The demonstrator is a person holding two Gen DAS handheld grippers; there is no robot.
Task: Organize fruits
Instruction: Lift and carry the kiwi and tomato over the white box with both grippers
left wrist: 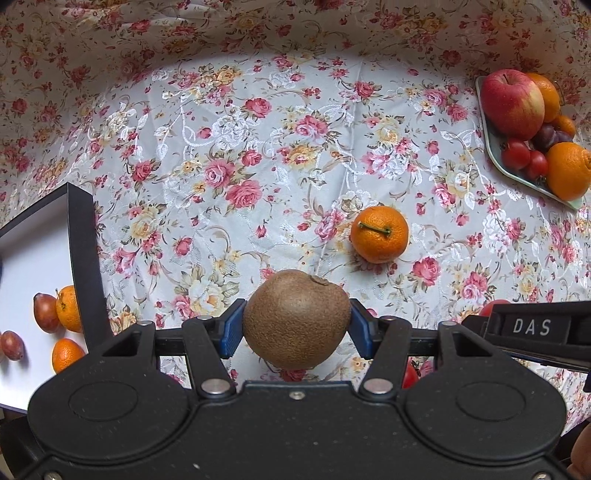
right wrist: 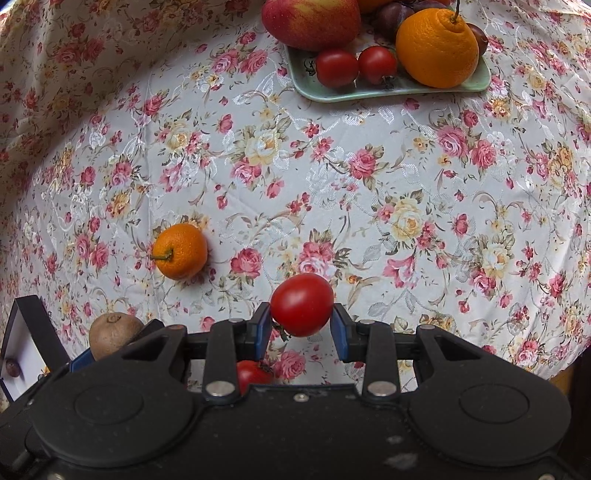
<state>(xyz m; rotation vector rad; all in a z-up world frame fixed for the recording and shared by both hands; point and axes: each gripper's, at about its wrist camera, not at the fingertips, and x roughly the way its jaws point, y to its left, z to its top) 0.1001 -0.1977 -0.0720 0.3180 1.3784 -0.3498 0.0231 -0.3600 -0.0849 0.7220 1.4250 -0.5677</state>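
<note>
My left gripper (left wrist: 296, 328) is shut on a brown kiwi (left wrist: 296, 319), held above the floral cloth. The kiwi also shows at the lower left of the right wrist view (right wrist: 112, 332). My right gripper (right wrist: 301, 325) is shut on a red tomato (right wrist: 302, 304). A second tomato (right wrist: 253, 374) lies on the cloth below it. A loose mandarin (left wrist: 379, 234) sits on the cloth ahead of the left gripper; it also shows in the right wrist view (right wrist: 181, 251). The right gripper's body (left wrist: 532, 332) shows at the right of the left wrist view.
A green plate (right wrist: 369, 94) at the far right holds an apple (right wrist: 312, 20), two tomatoes, plums and oranges; it also shows in the left wrist view (left wrist: 495, 147). A black-framed white tray (left wrist: 79, 251) at the left holds mandarins and plums.
</note>
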